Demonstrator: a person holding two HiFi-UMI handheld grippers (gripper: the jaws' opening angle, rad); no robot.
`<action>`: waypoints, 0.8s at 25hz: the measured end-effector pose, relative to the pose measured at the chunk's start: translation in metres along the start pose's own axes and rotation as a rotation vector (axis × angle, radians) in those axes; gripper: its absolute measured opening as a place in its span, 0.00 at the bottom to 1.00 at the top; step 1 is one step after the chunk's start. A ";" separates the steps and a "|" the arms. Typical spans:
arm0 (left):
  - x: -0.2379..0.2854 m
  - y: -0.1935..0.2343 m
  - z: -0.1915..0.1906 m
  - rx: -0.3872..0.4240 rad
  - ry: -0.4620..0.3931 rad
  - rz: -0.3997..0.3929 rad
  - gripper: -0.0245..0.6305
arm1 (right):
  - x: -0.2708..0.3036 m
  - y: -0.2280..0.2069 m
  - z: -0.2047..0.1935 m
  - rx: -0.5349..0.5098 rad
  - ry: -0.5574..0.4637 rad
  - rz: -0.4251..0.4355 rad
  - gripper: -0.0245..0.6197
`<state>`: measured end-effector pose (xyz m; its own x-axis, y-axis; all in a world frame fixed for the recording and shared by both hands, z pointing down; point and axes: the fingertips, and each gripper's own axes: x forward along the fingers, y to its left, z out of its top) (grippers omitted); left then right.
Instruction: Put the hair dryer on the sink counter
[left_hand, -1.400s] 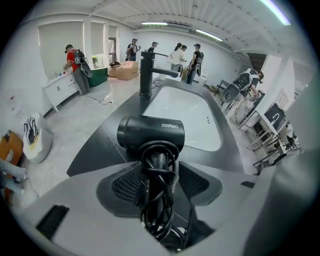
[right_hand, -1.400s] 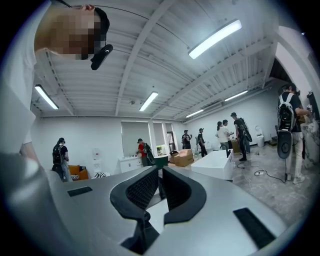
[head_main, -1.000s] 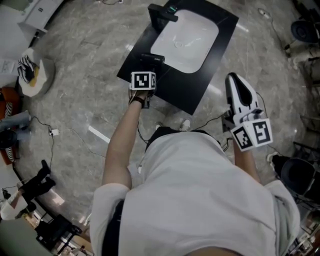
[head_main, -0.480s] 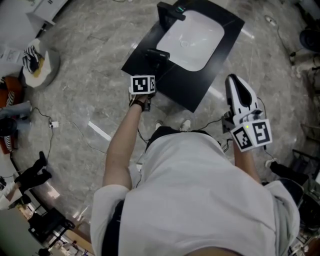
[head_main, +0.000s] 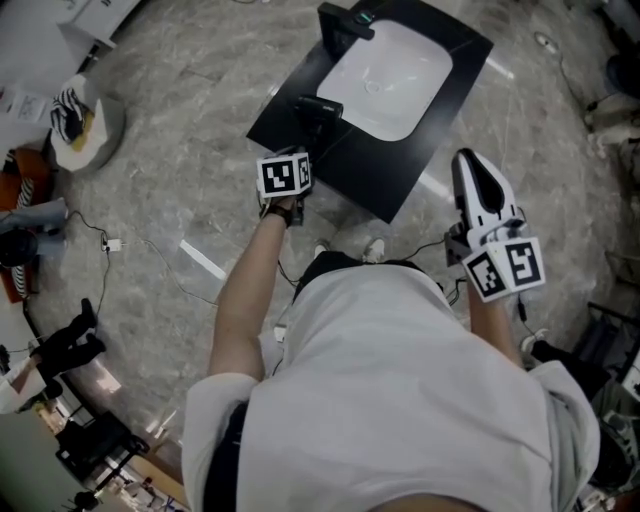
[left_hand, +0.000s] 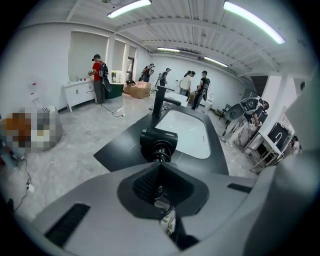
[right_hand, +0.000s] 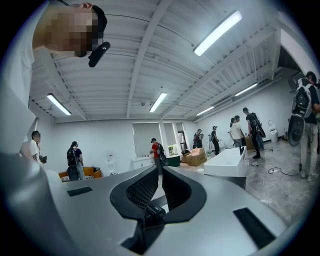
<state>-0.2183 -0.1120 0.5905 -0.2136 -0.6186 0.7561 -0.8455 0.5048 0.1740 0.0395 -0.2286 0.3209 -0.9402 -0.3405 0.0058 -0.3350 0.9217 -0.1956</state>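
The left gripper (left_hand: 159, 167) is squeezed closed near the hair dryer (head_main: 317, 106) on the sink counter (head_main: 400, 175), upper middle. The right gripper (head_main: 470, 162) is closed too and holds nothing.

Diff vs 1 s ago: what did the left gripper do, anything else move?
The left gripper drew back from the hair dryer toward the person, and its jaws came together clear of the dryer. Unchanged: the hair dryer lies on the sink counter beside the basin, and the right gripper stays off to the side, empty.
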 end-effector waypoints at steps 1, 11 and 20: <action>-0.003 -0.001 0.001 -0.007 -0.010 -0.003 0.04 | 0.001 0.000 -0.001 0.001 0.000 0.002 0.11; -0.064 -0.012 0.026 0.051 -0.242 -0.005 0.04 | 0.010 0.010 -0.005 0.003 0.006 0.026 0.11; -0.154 -0.037 0.076 0.071 -0.497 -0.076 0.04 | 0.017 0.021 -0.005 -0.001 0.015 0.034 0.11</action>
<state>-0.1914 -0.0810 0.4203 -0.3430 -0.8723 0.3486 -0.8951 0.4161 0.1604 0.0160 -0.2146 0.3219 -0.9520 -0.3058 0.0141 -0.3026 0.9329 -0.1951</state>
